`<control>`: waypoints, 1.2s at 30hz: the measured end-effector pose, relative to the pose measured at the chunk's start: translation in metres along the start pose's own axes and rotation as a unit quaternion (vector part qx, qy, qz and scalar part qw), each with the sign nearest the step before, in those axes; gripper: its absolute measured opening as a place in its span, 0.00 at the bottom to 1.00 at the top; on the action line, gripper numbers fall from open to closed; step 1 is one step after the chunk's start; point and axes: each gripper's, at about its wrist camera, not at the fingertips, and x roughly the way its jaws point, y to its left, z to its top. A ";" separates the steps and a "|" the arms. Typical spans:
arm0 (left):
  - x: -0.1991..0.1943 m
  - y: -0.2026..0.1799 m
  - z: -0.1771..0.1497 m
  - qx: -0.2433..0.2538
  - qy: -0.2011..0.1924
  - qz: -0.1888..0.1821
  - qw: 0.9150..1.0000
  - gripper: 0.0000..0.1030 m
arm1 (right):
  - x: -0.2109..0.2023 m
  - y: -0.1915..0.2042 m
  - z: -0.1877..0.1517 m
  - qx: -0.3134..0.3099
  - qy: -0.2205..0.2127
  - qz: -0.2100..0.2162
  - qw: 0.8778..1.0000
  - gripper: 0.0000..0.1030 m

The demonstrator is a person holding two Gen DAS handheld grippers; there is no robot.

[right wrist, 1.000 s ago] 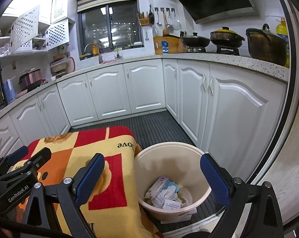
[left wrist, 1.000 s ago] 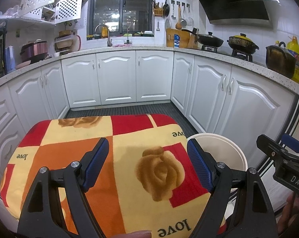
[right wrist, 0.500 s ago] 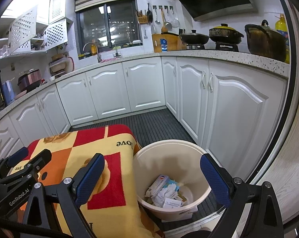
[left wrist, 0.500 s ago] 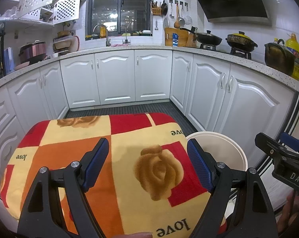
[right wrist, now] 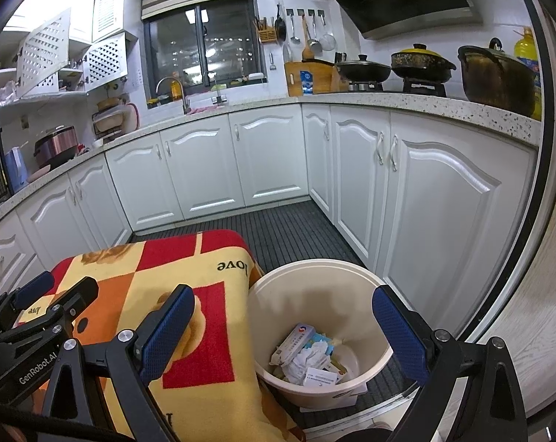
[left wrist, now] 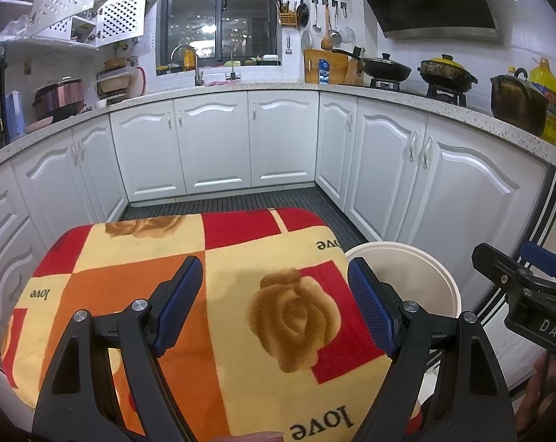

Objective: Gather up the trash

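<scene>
Both tools hang wide and empty — the left tool (left wrist: pixel 274 305) over the blanket-covered bench (left wrist: pixel 241 258), the right tool (right wrist: pixel 283 335) above the cream bin (right wrist: pixel 359 276) just beside that bench. Crumpled paper and packets (right wrist: pixel 307 353) already lie in the bin; the bench top shows no trash, so collecting looks finished — next, a check for strays.

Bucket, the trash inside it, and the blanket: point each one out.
Bucket (right wrist: pixel 278 287): right wrist view, far rim.
Trash (right wrist: pixel 307 359): right wrist view, crumpled paper in the pile.
Blanket (left wrist: pixel 292 316): left wrist view, rose print.
</scene>
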 end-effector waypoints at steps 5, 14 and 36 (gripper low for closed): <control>0.002 -0.001 0.000 0.004 0.003 -0.001 1.000 0.78 | 0.001 0.000 0.000 0.000 0.001 0.000 1.000 0.93; 0.003 -0.002 -0.001 0.006 0.003 -0.002 1.000 0.78 | 0.002 0.001 0.000 0.000 0.003 -0.003 1.000 0.93; 0.022 -0.005 -0.012 0.023 0.018 -0.016 0.999 0.78 | 0.019 -0.002 -0.006 0.001 0.031 -0.011 0.999 0.93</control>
